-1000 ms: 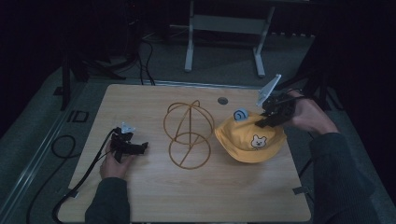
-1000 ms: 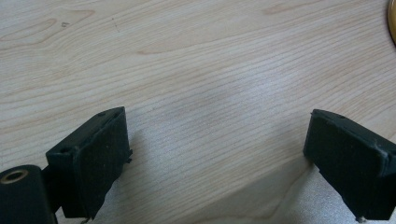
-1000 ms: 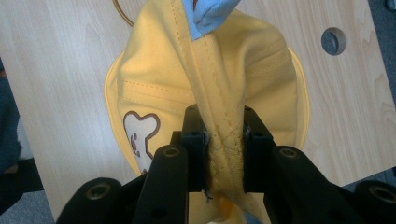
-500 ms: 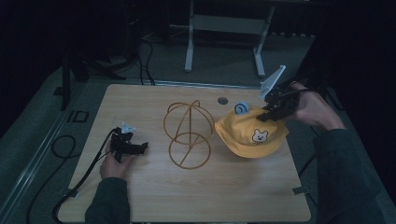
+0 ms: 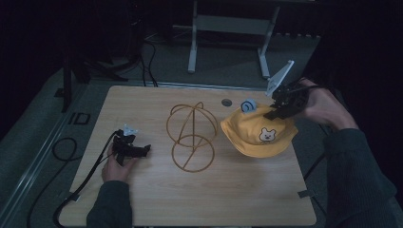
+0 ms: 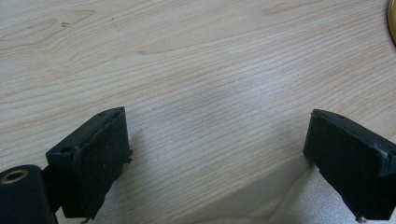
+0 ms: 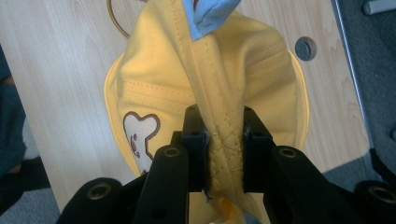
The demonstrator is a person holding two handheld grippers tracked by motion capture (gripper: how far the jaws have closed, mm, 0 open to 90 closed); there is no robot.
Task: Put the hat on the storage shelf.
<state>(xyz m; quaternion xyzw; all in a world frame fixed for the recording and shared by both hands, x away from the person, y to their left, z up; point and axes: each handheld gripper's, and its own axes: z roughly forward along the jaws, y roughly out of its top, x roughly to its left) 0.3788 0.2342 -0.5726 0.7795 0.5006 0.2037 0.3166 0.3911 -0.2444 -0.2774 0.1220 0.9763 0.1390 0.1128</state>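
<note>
Fabric of the yellow cloth bucket hat with its bear patch (image 7: 224, 84) is pinched in our right gripper (image 5: 280, 110), and since a second ago the hat has risen at that edge, lifting off the pale wooden table (image 5: 228, 199). Left of the hat, our left gripper (image 5: 138, 151) rests wide apart, empty. Between them stands the gold wire hat stand (image 5: 192, 135), the likely destination; beyond it, a round table hole (image 5: 226, 102).

Stitched yellow cloth hat (image 7: 224, 84), matt wood-grain table (image 6: 196, 70), seemingly metal wire stand (image 5: 192, 135)

Yellow hat (image 5: 259, 133), white bear patch, blue tab; gold wire stand (image 5: 192, 137); pale wood table (image 5: 228, 194).
</note>
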